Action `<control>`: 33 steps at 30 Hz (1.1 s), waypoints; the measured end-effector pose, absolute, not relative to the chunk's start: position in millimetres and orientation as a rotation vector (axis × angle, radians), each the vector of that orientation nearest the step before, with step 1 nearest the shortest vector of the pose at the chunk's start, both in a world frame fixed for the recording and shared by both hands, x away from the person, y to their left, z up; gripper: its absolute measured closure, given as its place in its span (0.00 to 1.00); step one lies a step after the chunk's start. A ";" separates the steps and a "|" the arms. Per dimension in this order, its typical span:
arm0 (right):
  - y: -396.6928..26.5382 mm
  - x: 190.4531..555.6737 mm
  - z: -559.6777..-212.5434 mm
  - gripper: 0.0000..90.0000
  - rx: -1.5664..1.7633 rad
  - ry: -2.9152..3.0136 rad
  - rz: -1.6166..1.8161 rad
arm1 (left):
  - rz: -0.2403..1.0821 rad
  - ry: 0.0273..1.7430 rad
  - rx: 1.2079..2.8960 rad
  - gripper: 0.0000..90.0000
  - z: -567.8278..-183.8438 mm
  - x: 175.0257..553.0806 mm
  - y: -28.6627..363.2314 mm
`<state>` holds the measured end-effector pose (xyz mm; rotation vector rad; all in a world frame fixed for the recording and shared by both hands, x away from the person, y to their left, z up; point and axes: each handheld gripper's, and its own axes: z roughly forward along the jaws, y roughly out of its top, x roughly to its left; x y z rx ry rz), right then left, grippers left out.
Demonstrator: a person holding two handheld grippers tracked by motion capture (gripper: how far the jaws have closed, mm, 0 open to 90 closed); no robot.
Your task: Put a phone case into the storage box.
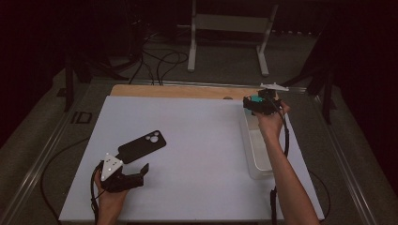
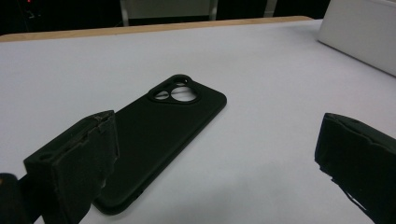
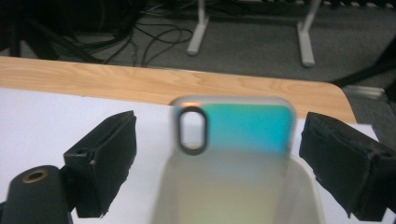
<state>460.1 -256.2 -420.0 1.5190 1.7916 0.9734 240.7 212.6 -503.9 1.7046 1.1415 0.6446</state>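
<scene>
The iridescent phone case (image 3: 236, 154) sits at the centre of the right gripper view, between the two black jaws with a gap on each side, so nothing is clamped. Its long axis runs from the bottom of the frame up toward the wooden edge of the counter (image 3: 140, 84), with the oval camera hole at the upper end, left of centre. It appears to stand tilted in the clear bin (image 1: 256, 154), which lies at the right of the high view with its length running from top to bottom. There the right gripper (image 1: 258, 103) hovers over the bin's upper end, released.

At the lower left of the high view lies a black phone case (image 1: 141, 146), flat on the white counter, its long axis slanting from lower left to upper right, camera cutout at the upper right end. The left gripper (image 1: 136, 176) sits just below it, jaws spread wide and holding nothing.
</scene>
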 end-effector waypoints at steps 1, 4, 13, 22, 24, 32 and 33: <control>-254.7 458.2 -418.2 0.12 1.509 1.799 0.978 | 0.645 1.141 1.705 0.00 -503.9 240.7 212.5; -249.0 450.3 -412.0 0.12 1.471 1.833 1.008 | 0.643 1.140 1.707 0.00 -504.0 241.1 212.2; -227.8 422.1 -411.6 0.15 1.406 1.947 1.095 | 0.643 1.139 1.712 0.00 -504.2 241.3 212.0; -199.0 382.8 -414.6 0.15 1.279 2.036 1.168 | 0.636 1.139 1.715 0.00 -504.4 241.3 211.9; -196.2 374.1 -416.0 0.15 1.267 2.041 1.191 | 0.636 1.141 1.713 0.00 -504.4 241.4 212.3; -190.2 337.7 -423.0 0.16 1.213 2.076 1.295 | 0.627 1.143 1.705 0.00 -503.9 241.5 213.3; -189.5 334.0 -424.4 0.16 1.207 2.080 1.303 | 0.626 1.142 1.705 0.00 -503.8 241.4 213.3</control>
